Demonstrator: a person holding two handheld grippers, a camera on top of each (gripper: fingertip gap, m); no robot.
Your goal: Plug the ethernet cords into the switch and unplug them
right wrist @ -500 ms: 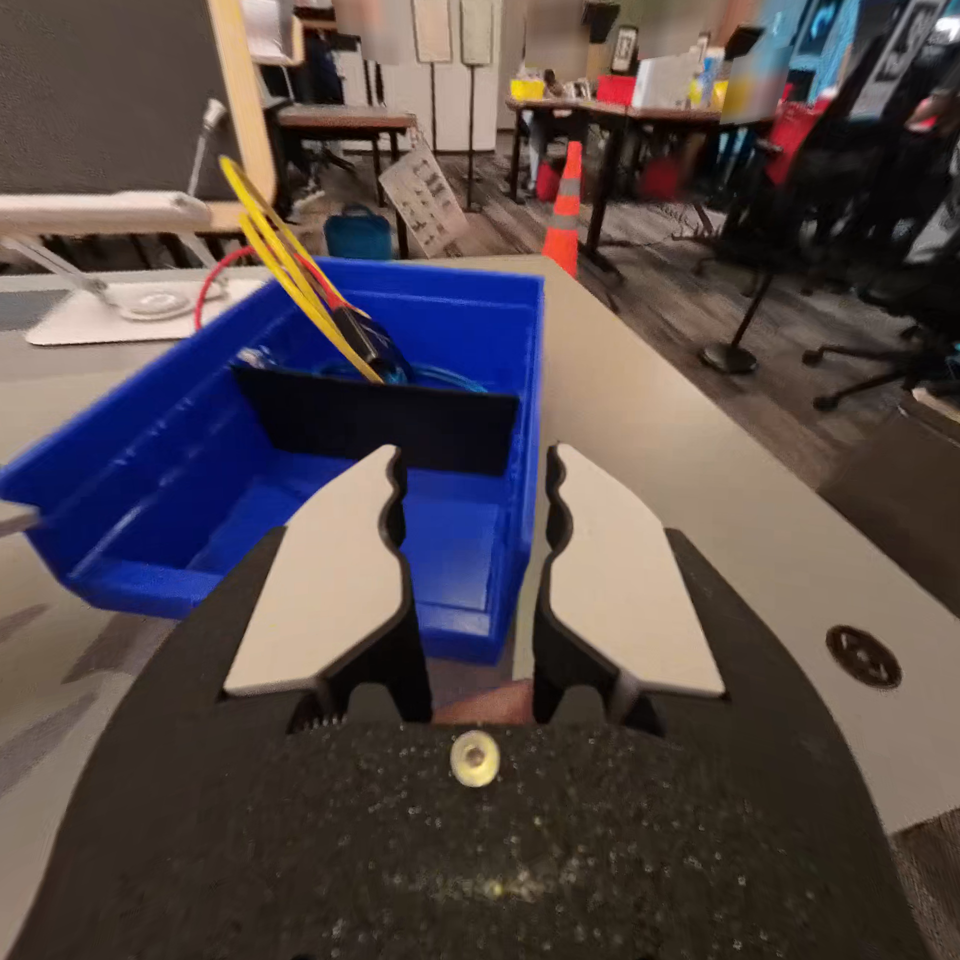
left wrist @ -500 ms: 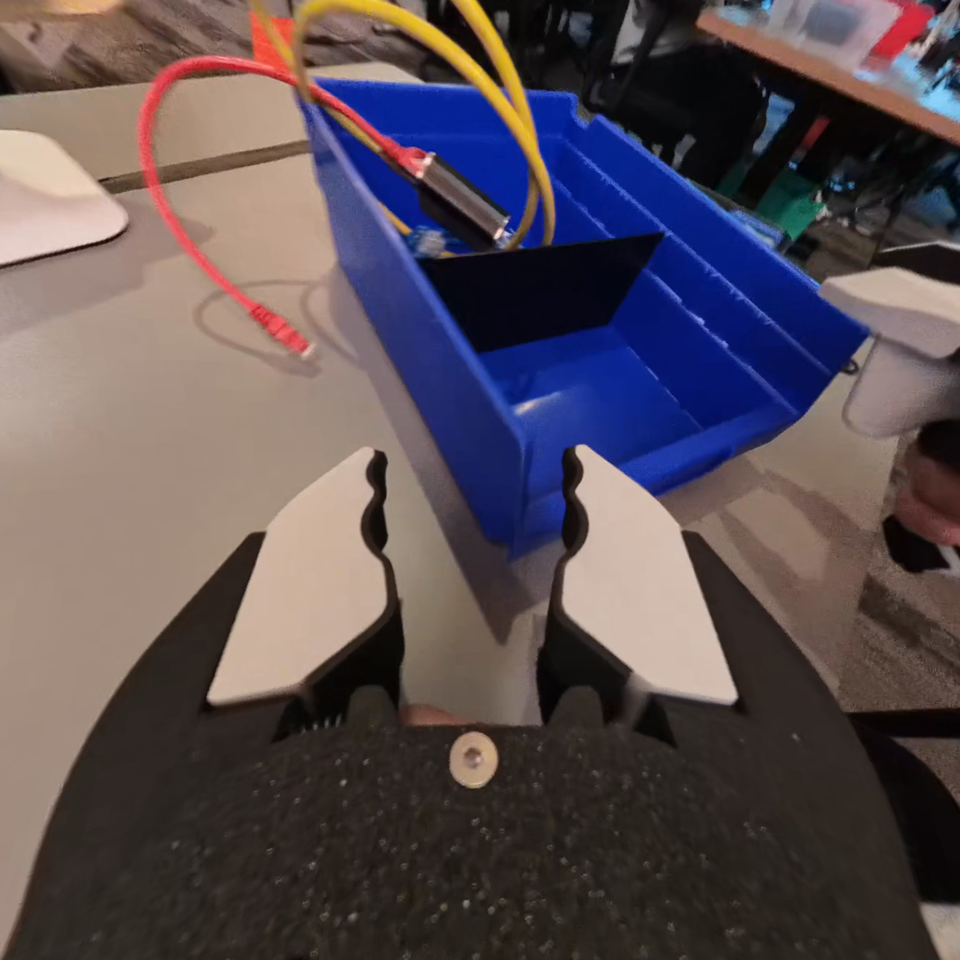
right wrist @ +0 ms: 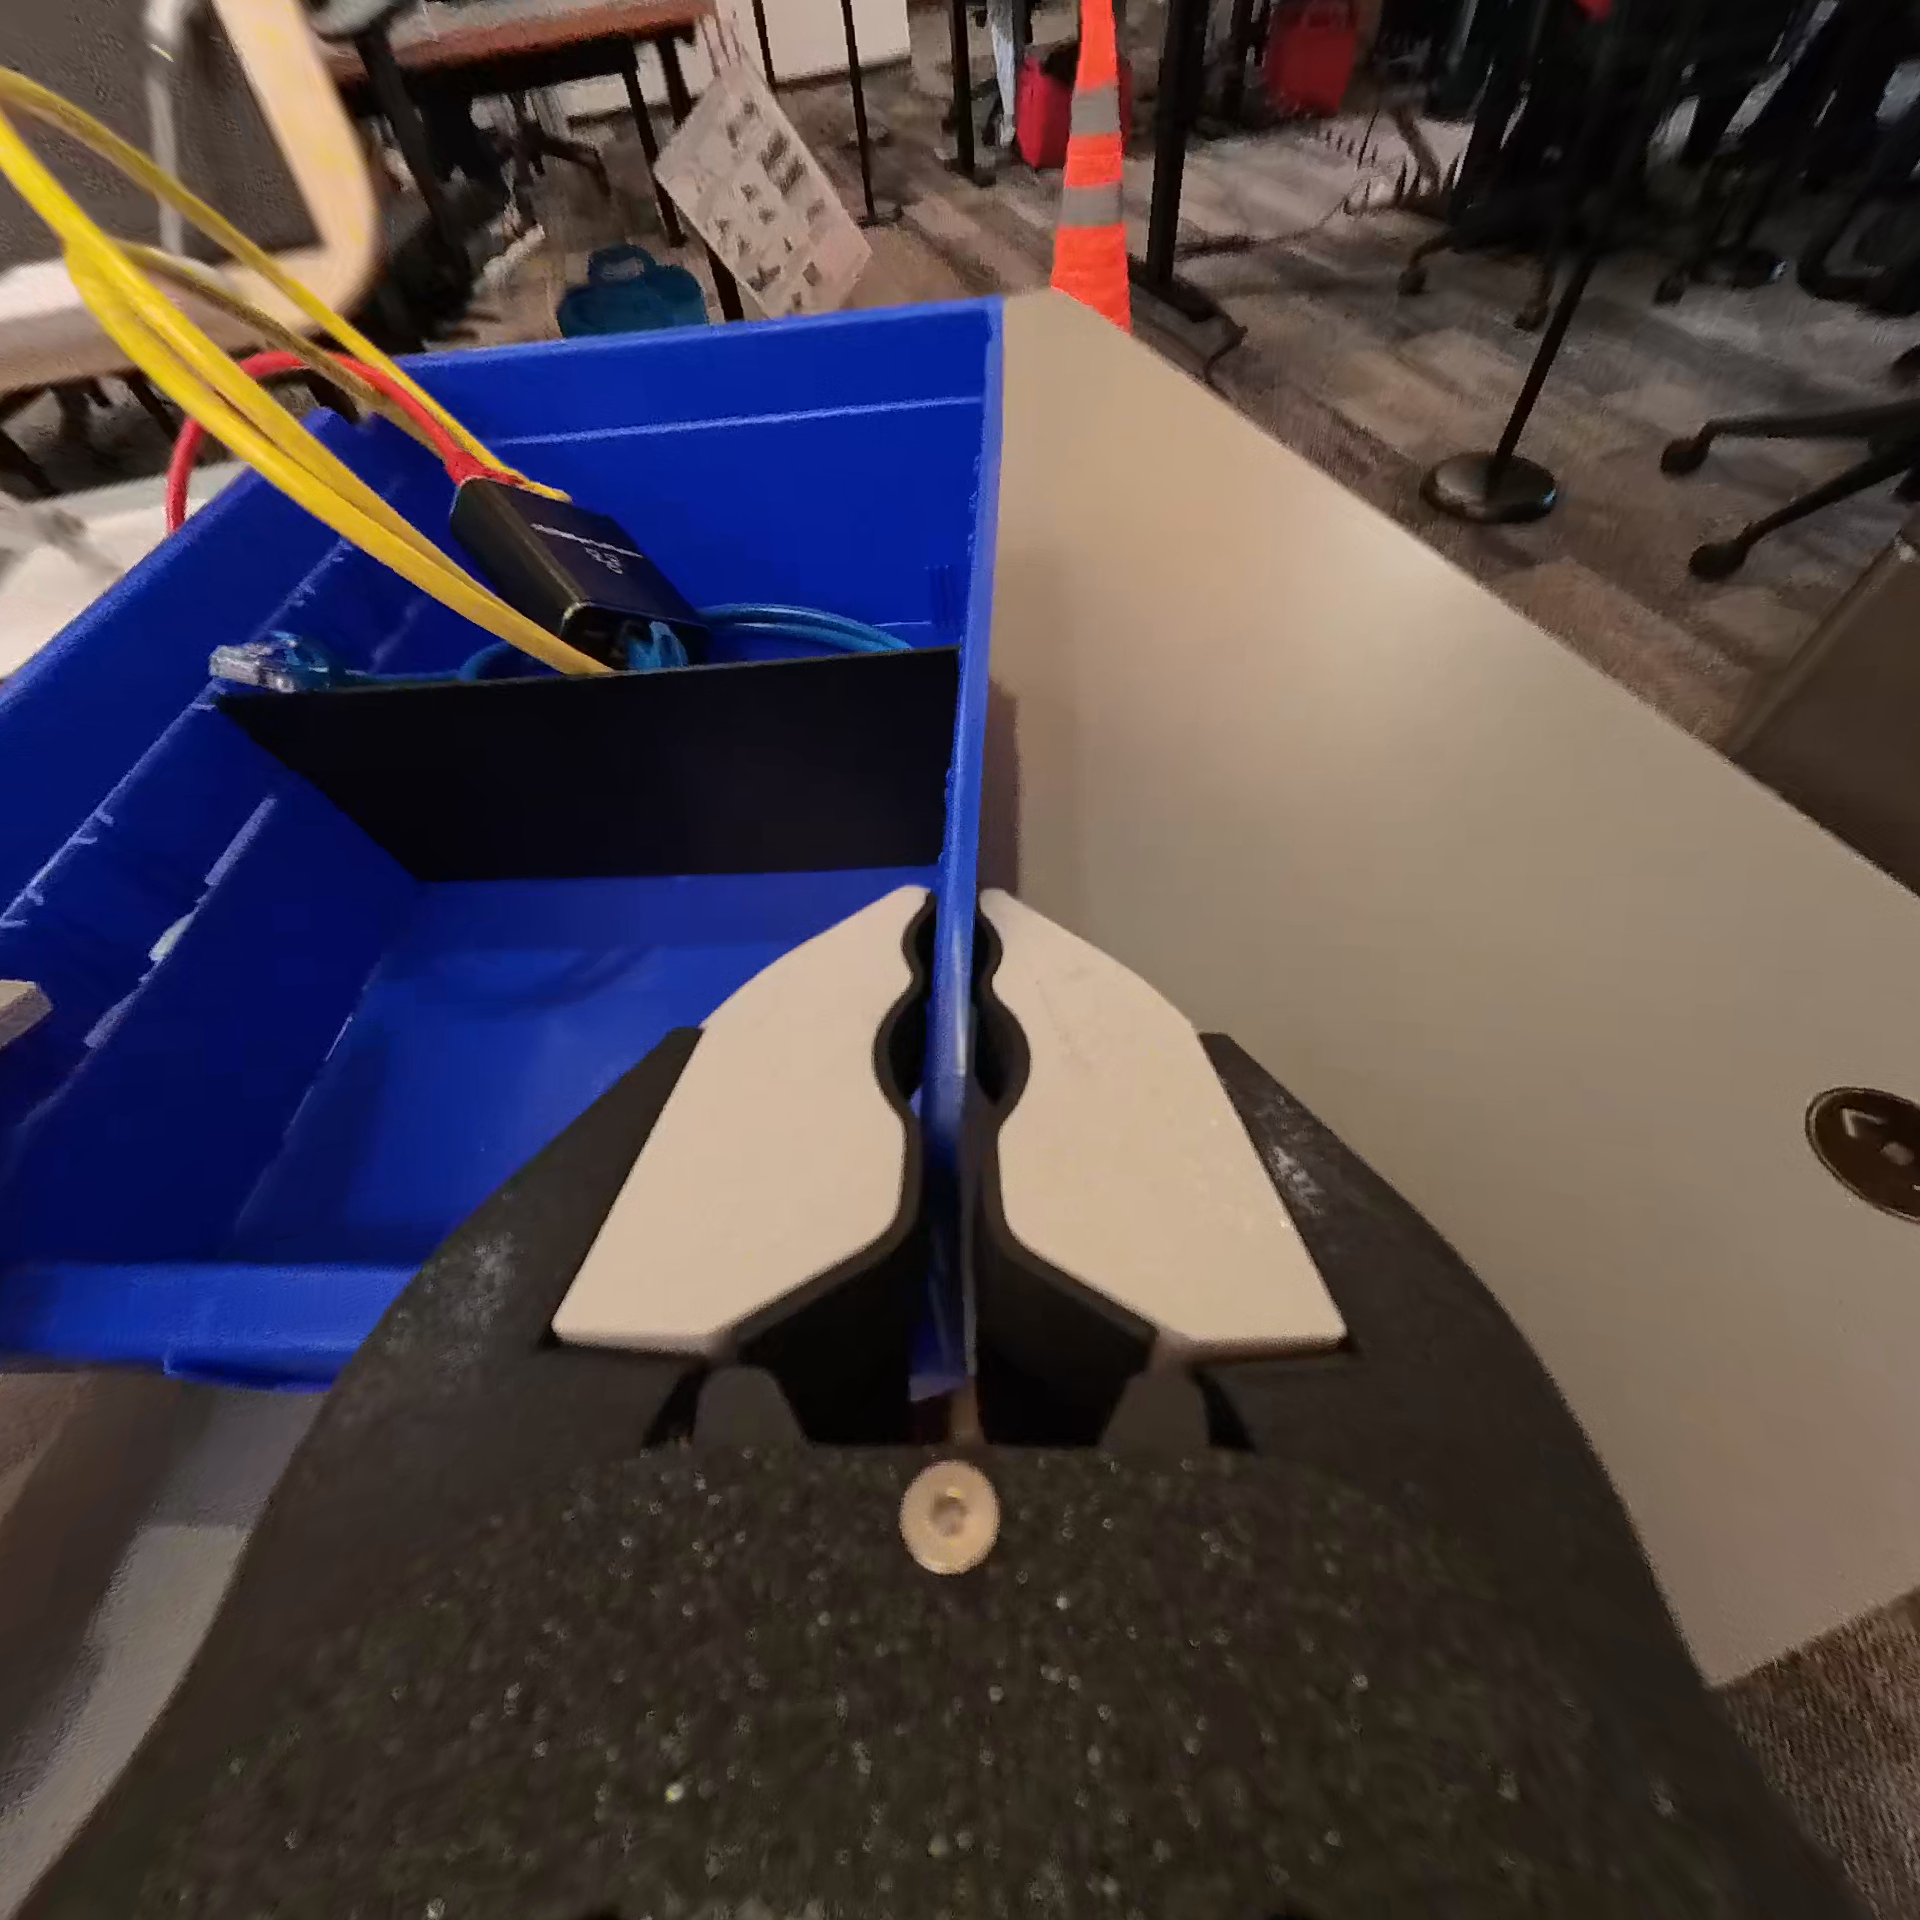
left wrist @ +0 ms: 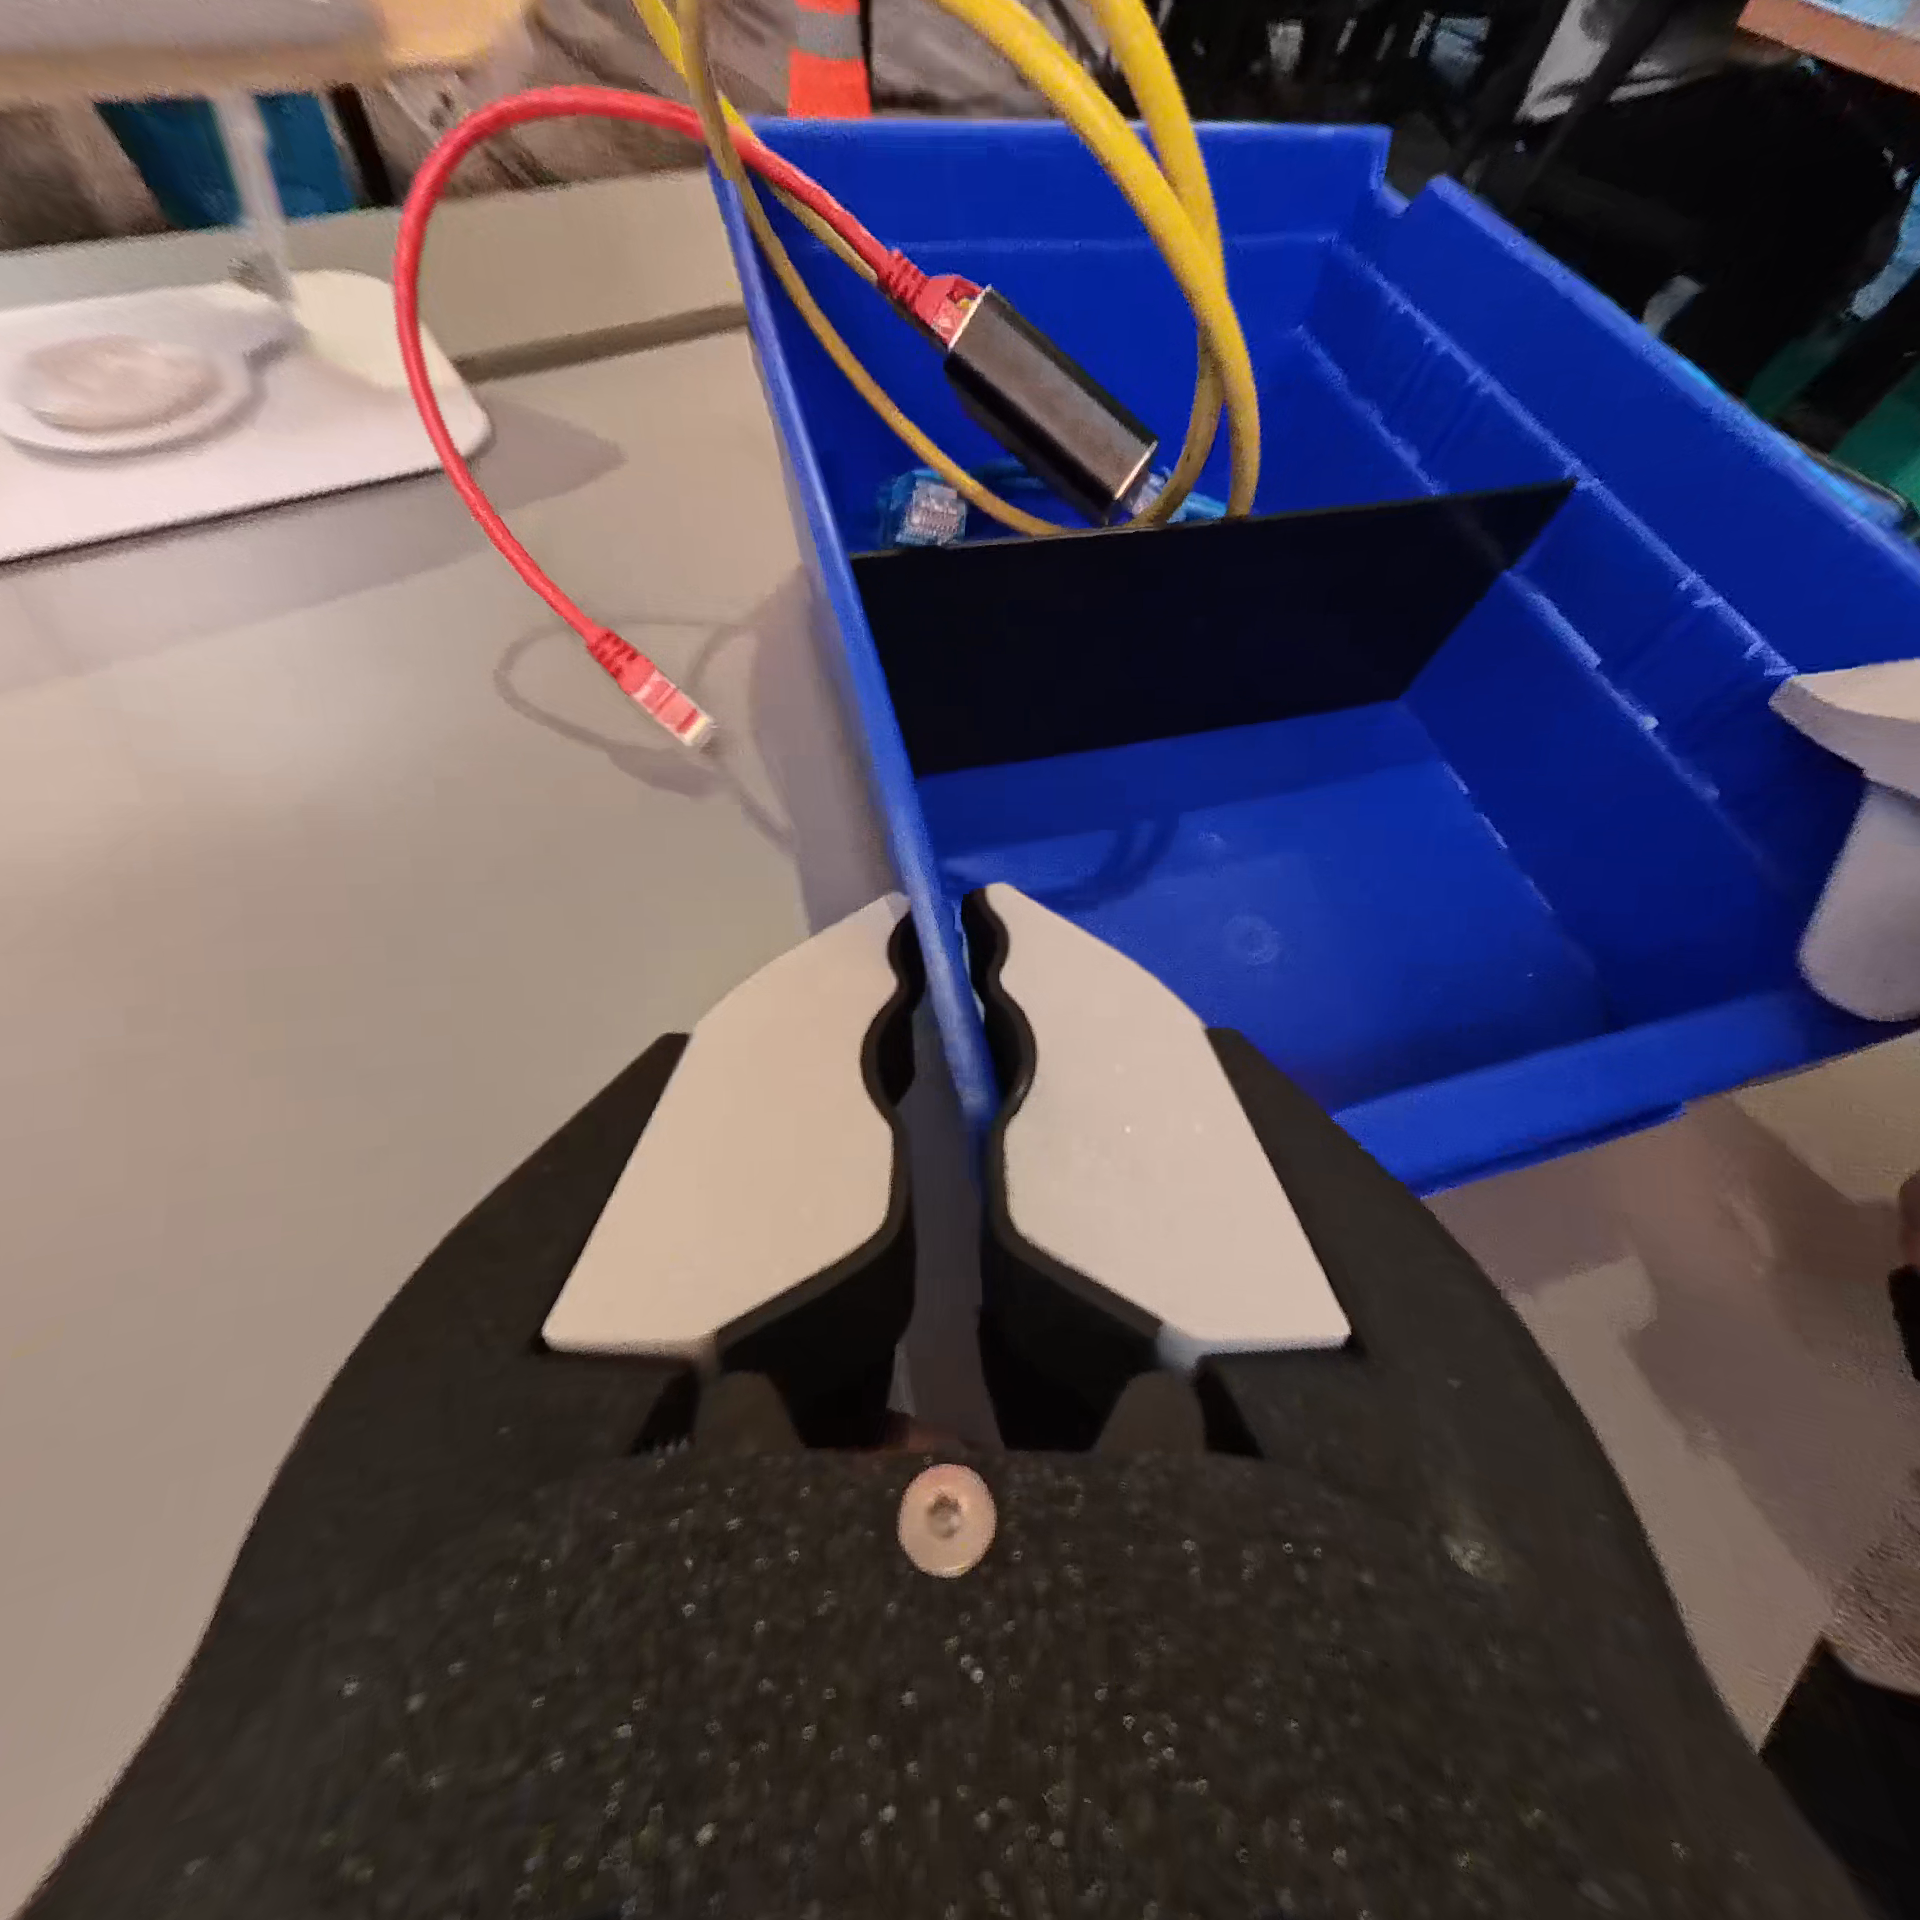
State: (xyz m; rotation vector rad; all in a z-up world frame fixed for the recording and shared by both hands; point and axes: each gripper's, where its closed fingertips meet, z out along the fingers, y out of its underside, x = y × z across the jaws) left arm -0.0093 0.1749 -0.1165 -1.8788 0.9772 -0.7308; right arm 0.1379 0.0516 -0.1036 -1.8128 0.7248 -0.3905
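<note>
Blue bin (left wrist: 1403, 1039) walls now pinched: left tool (left wrist: 940, 914), right tool (right wrist: 954, 914), both previously spread, clear.

Left gripper (left wrist: 943, 925): fingers (left wrist: 748, 1132) closed on the left wall of the blue bin (left wrist: 1382, 904), lower centre of frame. Right gripper (right wrist: 954, 914): fingers (right wrist: 1132, 1143) closed on the bin's right wall, lower centre; its fingertip also shows at right edge of left view.

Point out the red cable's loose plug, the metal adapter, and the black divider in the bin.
Red cable's loose plug (left wrist: 665, 703): left wrist view, on the clear connector.
Metal adapter (left wrist: 1049, 400): left wrist view, on its grey body.
Black divider (right wrist: 665, 769): right wrist view, on its flat face.
</note>
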